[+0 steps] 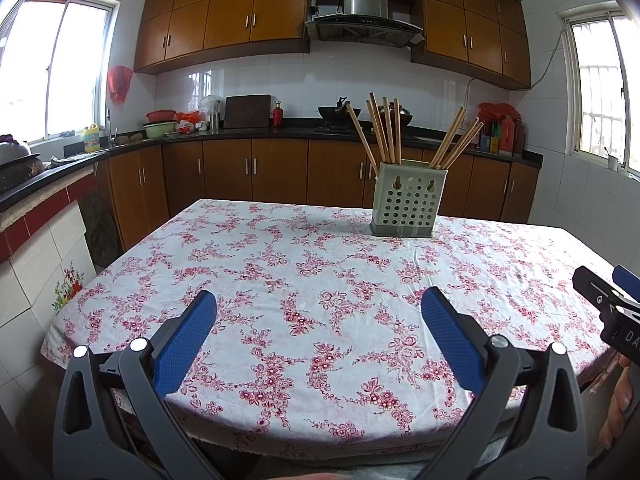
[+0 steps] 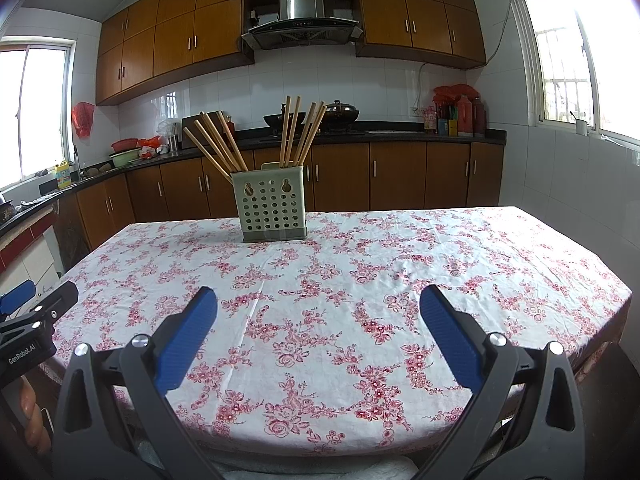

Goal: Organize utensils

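Chopsticks (image 2: 224,144), eight, upright in one green holder (image 2: 273,208), floral table (image 2: 360,280), both tools wide, empty.

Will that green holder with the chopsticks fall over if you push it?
Probably it tips easily: the holder looks like thin, holed plastic, so likely light. The long chopsticks lean out well above its rim, making it top-heavy. The tablecloth may bunch rather than let it slide.

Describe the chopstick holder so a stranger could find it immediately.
Look at the table with the floral cloth. Toward its far edge stands the chopstick holder, the only thing on the cloth: a pale green box with rows of round holes, wooden chopsticks fanning out of its top.
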The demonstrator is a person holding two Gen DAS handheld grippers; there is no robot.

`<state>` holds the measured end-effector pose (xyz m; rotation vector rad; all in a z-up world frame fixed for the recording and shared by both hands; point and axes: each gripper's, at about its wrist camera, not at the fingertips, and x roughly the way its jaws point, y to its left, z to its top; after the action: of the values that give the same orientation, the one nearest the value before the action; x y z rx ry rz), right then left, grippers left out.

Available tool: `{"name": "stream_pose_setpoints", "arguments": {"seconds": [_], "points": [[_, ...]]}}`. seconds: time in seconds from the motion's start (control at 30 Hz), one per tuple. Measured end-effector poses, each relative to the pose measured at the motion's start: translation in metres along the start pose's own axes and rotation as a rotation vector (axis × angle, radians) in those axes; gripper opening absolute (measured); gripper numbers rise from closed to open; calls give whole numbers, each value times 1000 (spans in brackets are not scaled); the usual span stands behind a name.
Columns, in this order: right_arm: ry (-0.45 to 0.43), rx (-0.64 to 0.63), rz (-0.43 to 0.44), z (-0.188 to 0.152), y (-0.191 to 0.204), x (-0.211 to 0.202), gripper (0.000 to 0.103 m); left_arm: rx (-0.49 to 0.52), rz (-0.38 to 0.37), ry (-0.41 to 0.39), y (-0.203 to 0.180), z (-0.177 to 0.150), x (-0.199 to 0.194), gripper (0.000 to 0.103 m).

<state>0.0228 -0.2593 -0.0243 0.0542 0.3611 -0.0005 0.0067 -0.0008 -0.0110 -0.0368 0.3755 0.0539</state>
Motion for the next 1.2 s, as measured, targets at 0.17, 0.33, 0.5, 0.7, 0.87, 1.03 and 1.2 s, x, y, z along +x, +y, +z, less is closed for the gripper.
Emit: {"name": "stream_pose_setpoints", "arguments": {"seconds": [0.17,0.33,0.5,0.7,0.87,1.03,1.2], "points": [[1,1,-1,-2,0,0,99,0,1,2,0,0,0,101],[2,2,-1,-2,-1,0,99,0,0,3,-2,-4,0,101],[2,1,-1,-1,-1,0,99,-1,0,6,-1,-4,2,101],[2,2,-1,-1,-1,0,99,-2,-3,12,0,-7,2,101],[2,2,-1,0,-1,0,99,-3,-4,14,0,-5,2,101],[3,2,-1,0,-1,0,99,-3,-4,13,0,-5,1,101],[3,2,0,0,-2,-1,99,-3,-3,17,2,-3,3,101]]}}
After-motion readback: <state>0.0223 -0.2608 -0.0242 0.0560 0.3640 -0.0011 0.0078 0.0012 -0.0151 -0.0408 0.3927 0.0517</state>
